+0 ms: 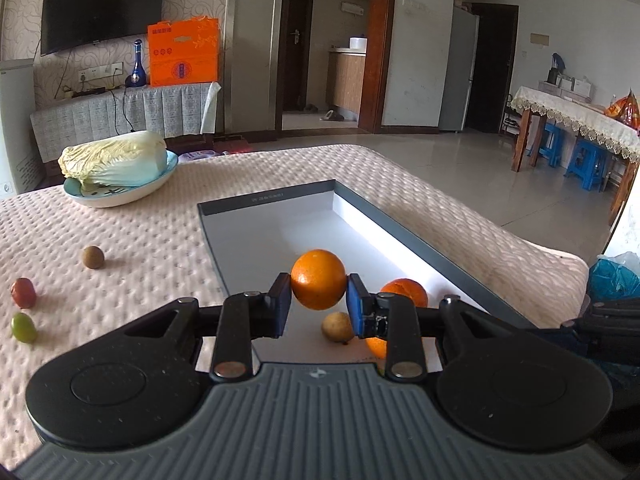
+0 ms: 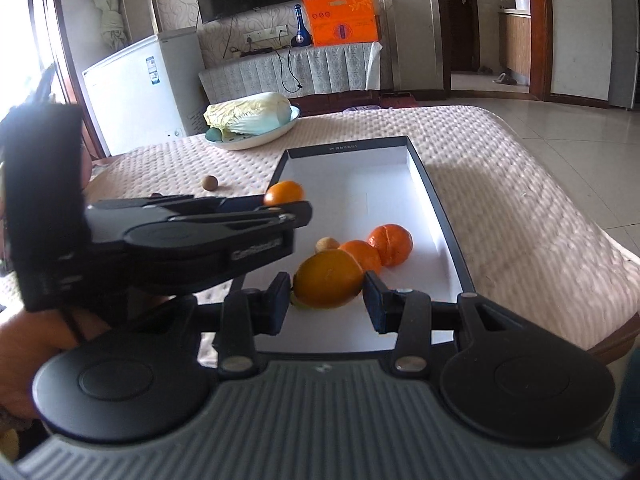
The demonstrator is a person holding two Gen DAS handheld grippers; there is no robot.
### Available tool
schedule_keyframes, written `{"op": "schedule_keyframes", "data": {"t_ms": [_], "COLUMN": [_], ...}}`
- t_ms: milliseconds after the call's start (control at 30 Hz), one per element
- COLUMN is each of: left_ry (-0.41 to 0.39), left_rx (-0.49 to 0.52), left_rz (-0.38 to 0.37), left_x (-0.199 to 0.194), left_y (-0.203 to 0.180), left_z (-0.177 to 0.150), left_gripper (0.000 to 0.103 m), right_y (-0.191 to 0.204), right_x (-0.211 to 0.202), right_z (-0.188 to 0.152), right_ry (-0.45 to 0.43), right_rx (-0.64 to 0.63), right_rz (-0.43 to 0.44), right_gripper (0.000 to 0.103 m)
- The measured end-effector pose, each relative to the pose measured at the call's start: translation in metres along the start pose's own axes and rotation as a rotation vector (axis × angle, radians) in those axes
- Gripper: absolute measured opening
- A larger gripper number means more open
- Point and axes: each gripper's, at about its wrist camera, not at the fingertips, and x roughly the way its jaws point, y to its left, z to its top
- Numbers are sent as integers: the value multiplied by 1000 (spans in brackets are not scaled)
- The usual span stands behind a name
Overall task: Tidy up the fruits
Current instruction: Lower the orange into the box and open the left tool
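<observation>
Your left gripper (image 1: pixel 319 304) has its fingers clamped on an orange (image 1: pixel 318 279) over the gray box (image 1: pixel 420 240), ready to drop, while your right gripper (image 2: pixel 326 300) holds another orange (image 2: pixel 328 279) at the box's six o'clock end.

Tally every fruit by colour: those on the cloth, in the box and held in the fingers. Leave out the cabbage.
orange fruits: 4
tan-brown small fruits: 2
red fruit: 1
green fruit: 1
Total: 8
</observation>
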Motion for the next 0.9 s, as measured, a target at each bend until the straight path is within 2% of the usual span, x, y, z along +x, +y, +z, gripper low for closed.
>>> {"op": "schedule_keyframes", "data": {"t_ms": [167,400,433,500,533,633,900], "left_ry": [10,-20,-25,-34,-43,-76,-128], "left_rx": [2,16,13,14,20,35,-15], "left_rz": [3,16,13,11,17,15,8], "left_x": [12,14,14,12,11,5,-14], "left_y": [-3,-12,-12,-13,-13,-13,4], "left_z": [0,1,2,2,2,4,9], "left_gripper": [35,36,37,57,60,62,62], "right_y": [-1,1,1,0,-1,0,-7], "right_x": [1,2,2,3,3,4,8], "right_z": [-1,-1,-1,-1,-1,-1,2], "right_ry": [9,11,11,10,10,10,-16], "right_rx": [-1,-7,-4,2,3,1,22], "right_rz": [3,9,8,6,5,0,-32], "right_gripper": [42,42,42,42,43,43,43]}}
